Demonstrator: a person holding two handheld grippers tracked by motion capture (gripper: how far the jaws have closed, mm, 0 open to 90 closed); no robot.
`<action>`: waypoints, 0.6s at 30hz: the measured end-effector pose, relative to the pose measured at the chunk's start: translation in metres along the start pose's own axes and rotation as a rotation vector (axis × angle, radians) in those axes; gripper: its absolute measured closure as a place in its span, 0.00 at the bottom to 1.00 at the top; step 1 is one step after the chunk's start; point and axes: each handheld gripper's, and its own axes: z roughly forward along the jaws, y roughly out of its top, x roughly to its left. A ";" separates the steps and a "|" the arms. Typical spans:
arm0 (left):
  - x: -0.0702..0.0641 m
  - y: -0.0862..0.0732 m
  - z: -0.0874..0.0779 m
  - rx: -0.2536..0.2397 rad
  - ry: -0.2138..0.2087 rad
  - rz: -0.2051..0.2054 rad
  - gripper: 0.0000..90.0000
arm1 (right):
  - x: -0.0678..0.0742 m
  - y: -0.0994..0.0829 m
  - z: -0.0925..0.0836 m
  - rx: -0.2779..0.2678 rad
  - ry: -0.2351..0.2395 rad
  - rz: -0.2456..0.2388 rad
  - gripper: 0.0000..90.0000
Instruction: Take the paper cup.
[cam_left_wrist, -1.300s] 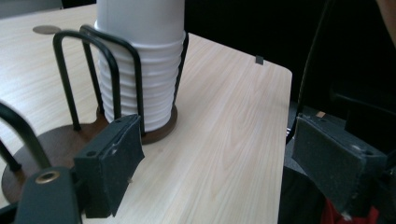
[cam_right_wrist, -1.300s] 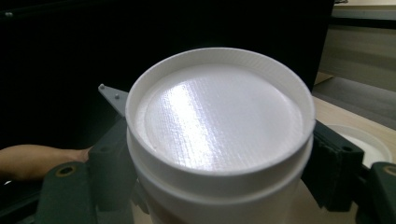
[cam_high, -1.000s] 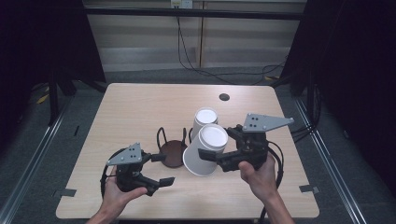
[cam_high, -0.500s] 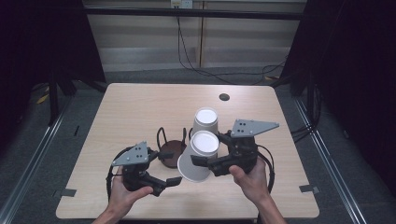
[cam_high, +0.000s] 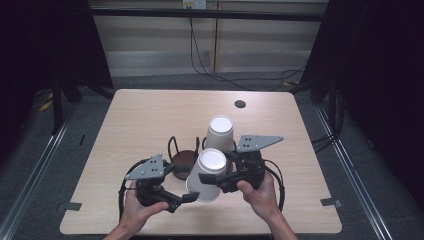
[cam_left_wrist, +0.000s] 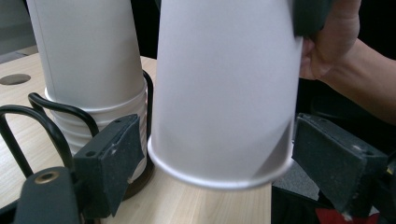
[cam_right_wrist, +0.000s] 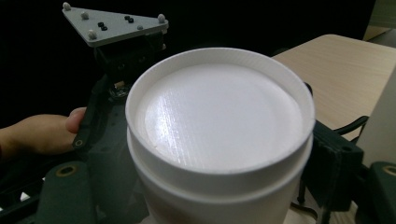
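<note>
A lab-style recording bay, not a home or shop.

A single pale wooden table with a round cable hole stands at the centre of the frame on grey carpet-like flooring. Black curtains hang at the upper left and the right edge, closing the space in. Along the top runs a plain panelled wall with loose black cables dropping from a socket. Metal floor rails flank the table at both sides, and tape marks sit by its near corners.
</note>
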 end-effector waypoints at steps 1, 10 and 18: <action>0.000 -0.001 0.001 0.003 -0.006 -0.006 0.17 | 0.000 -0.001 0.002 0.001 -0.001 -0.002 0.26; 0.001 -0.008 0.009 0.020 -0.044 -0.013 0.13 | 0.003 -0.005 0.012 0.018 0.011 -0.006 0.26; -0.001 -0.012 0.016 0.041 -0.041 -0.007 0.10 | 0.005 -0.009 0.021 0.029 0.022 -0.006 0.26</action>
